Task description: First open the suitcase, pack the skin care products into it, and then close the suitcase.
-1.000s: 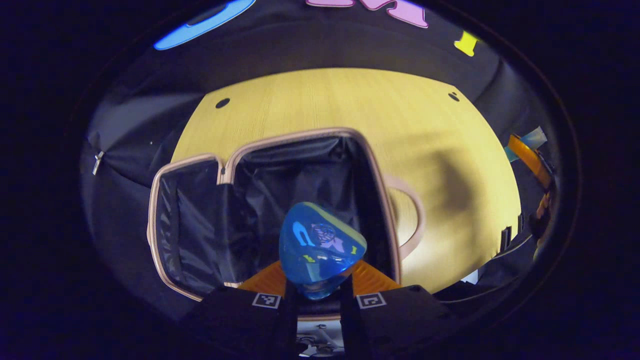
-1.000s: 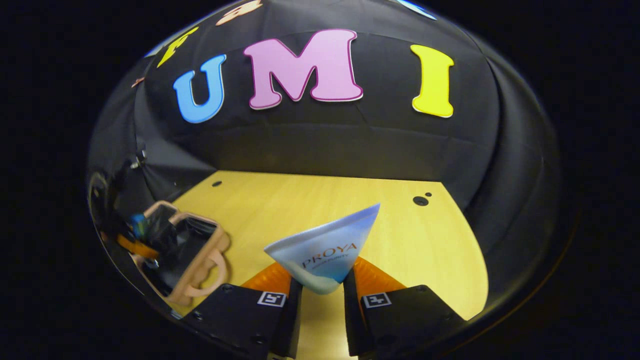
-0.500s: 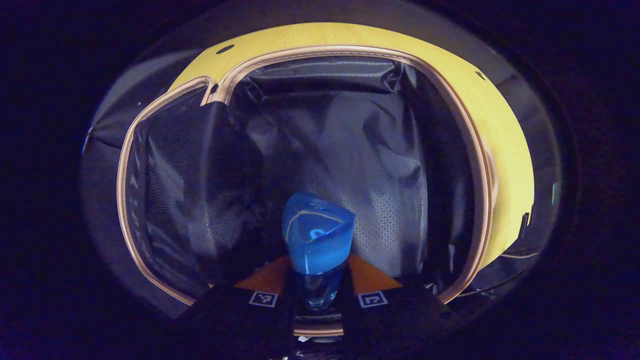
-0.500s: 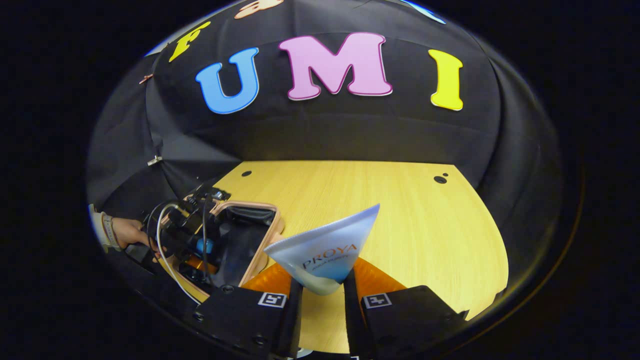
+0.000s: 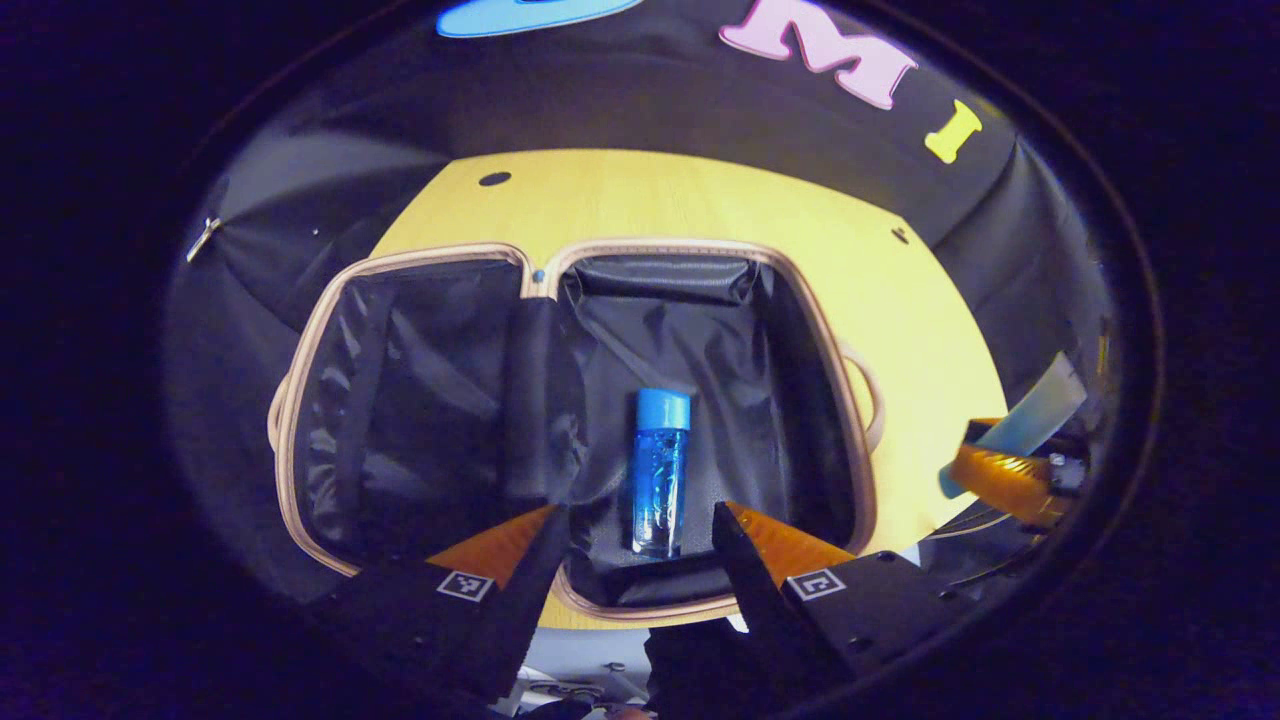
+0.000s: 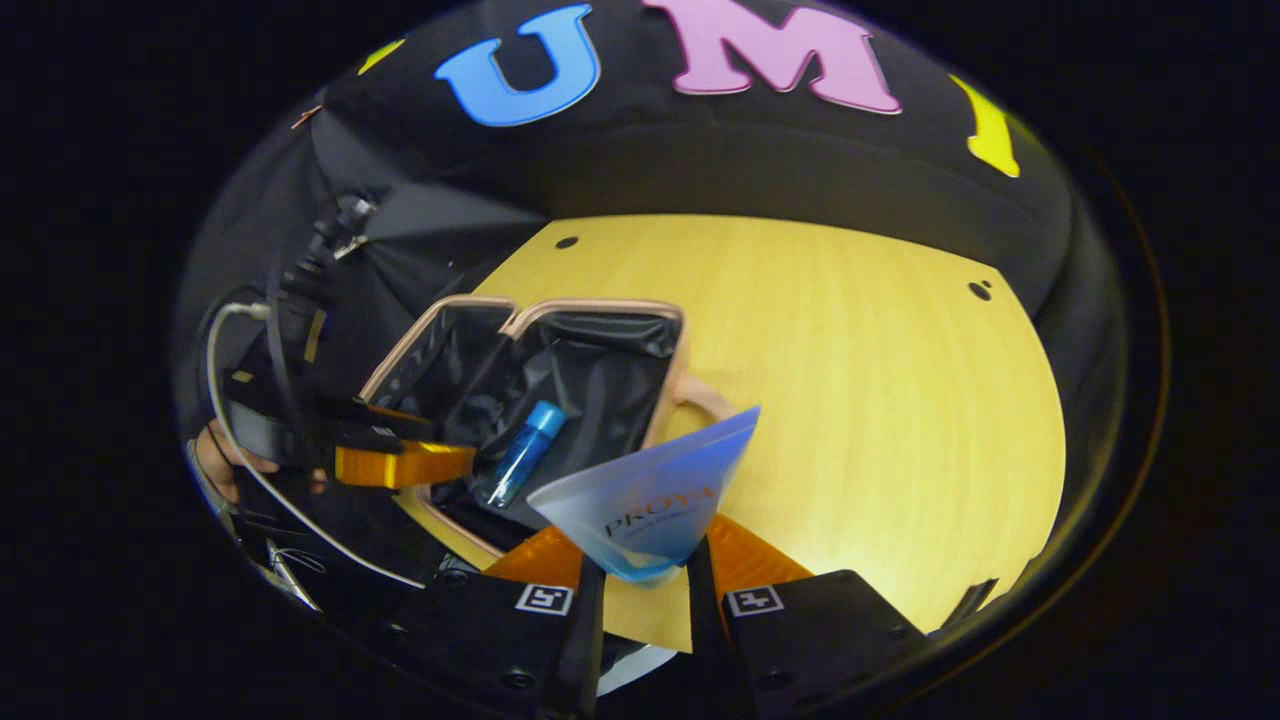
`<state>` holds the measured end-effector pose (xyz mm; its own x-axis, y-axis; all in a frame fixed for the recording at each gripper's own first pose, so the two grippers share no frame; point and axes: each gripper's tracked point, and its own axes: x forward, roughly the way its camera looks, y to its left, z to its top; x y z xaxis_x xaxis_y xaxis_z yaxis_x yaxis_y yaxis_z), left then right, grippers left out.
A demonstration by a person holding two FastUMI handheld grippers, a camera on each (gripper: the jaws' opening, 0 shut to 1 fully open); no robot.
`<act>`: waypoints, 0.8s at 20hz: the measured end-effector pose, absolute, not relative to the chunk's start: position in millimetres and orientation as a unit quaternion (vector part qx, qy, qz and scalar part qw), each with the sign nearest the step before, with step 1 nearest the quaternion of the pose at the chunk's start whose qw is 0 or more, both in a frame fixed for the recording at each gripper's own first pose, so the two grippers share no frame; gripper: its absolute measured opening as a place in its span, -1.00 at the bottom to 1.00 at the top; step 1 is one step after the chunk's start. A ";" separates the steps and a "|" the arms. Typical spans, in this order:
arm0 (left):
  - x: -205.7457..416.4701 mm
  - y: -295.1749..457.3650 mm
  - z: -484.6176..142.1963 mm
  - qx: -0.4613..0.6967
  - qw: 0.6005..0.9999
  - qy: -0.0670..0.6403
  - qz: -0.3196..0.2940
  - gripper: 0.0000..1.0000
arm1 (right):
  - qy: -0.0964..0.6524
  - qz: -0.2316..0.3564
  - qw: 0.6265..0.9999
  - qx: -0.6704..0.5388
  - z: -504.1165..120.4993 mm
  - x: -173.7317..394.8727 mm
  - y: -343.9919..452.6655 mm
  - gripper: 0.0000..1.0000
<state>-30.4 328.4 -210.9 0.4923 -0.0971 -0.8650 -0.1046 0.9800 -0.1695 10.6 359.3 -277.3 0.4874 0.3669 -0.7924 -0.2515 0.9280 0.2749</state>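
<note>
The suitcase (image 5: 310, 330) lies open on the wooden table, its two dark-lined halves edged in pink. A blue bottle (image 5: 660, 470) with a blue cap lies flat in the right half. My left gripper (image 5: 635, 525) hovers open above the near edge of that half, its fingers apart on either side of the bottle's base. In the right gripper view my right gripper (image 6: 645, 565) is shut on a white-and-blue tube (image 6: 650, 500), held over the table just right of the suitcase (image 6: 655, 315). The bottle (image 6: 520, 452) and the left gripper (image 6: 400, 465) show there too.
The suitcase's pink handle (image 5: 868, 395) sticks out on its right side. The wooden table (image 6: 860, 400) stretches to the right and back, with small dark holes (image 6: 980, 290) near the far edge. The black cloth wall stands behind. A hand (image 6: 215, 465) holds the left gripper.
My left gripper has opened and let the blue bottle go; it now lies in the suitcase's right half, and the gripper has pulled back. My right gripper has carried the tube closer to the suitcase.
</note>
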 end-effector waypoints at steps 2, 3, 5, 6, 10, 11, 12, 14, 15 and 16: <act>-47.6 363.1 -197.0 -0.121 0.865 0.487 0.018 0.82 | 0.506 0.184 0.840 0.062 -287.5 10.0 385.1 -0.19; -56.8 386.1 -197.3 -0.121 0.868 0.481 0.035 0.82 | 0.530 0.177 0.826 0.065 -295.6 10.8 395.3 -0.19; -79.0 437.0 -212.5 -0.120 0.861 0.487 0.081 0.85 | 0.569 0.150 0.807 0.046 -327.0 23.5 411.6 -0.19; -99.8 464.6 -218.0 -0.131 0.853 0.492 0.113 0.87 | 0.598 0.137 0.790 0.024 -344.7 23.2 412.4 -0.19; -151.3 527.2 -226.6 -0.174 0.831 0.498 0.178 0.87 | 0.683 0.097 0.722 0.056 -372.3 12.4 429.5 -0.17; -168.0 539.8 -227.9 -0.185 0.823 0.500 0.196 0.87 | 0.695 0.096 0.710 0.060 -380.4 7.4 435.0 -0.18; -175.4 548.7 -230.4 -0.195 0.818 0.500 0.208 0.87 | 0.710 0.083 0.696 0.063 -391.4 -0.3 435.5 -0.18; -178.1 559.0 -236.1 -0.215 0.809 0.499 0.224 0.87 | 0.731 0.063 0.673 0.091 -402.1 -11.0 439.3 -0.17; -177.8 568.2 -236.0 -0.222 0.806 0.498 0.229 0.87 | 0.733 0.055 0.670 0.103 -404.2 -12.2 441.0 -0.23; -178.3 579.7 -236.5 -0.227 0.804 0.497 0.235 0.87 | 0.729 0.055 0.673 0.110 -404.4 -11.3 441.2 -0.10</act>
<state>-178.3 579.7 -236.5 0.3960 0.1528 -0.9054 -0.6032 0.7868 -0.1310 -11.3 441.2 -404.4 -0.0691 0.2343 -0.9697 0.0861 0.9698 0.2282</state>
